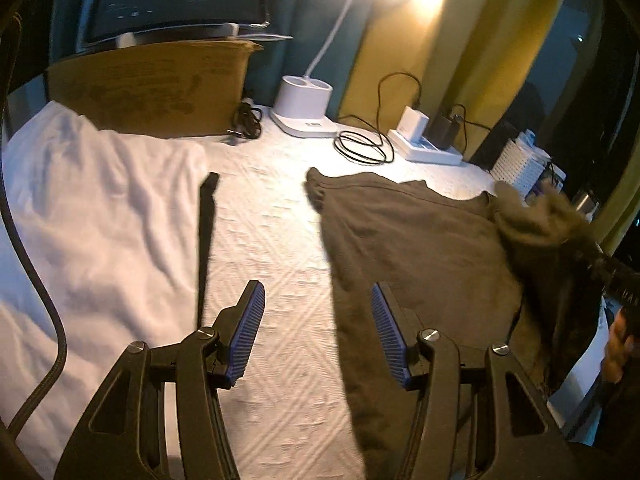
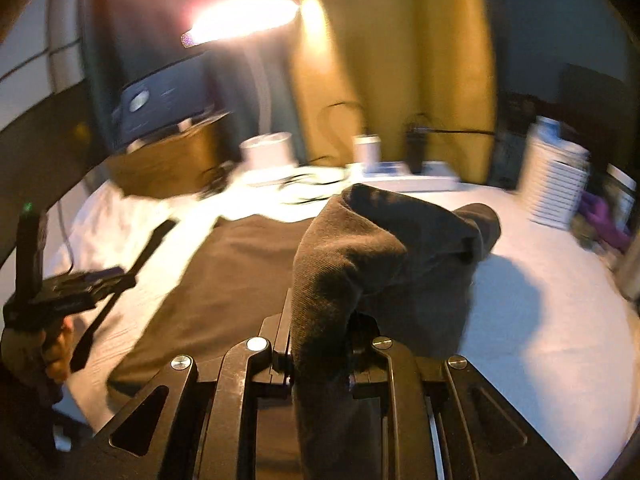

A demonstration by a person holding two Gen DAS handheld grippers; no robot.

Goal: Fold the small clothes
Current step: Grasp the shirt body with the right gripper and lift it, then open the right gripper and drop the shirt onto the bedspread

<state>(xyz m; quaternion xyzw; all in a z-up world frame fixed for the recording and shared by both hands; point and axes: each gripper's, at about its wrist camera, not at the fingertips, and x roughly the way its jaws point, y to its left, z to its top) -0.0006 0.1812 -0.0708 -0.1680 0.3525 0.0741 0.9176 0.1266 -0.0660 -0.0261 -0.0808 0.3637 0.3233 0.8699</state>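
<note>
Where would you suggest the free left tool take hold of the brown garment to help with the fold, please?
Probably the near-left edge of the brown garment, approached from the bare tablecloth side. That edge lies flat and exposed directly ahead of the open left tool, while the right tool already pinches the lifted opposite corner. A low, sliding approach should get one finger under the hem.
</note>
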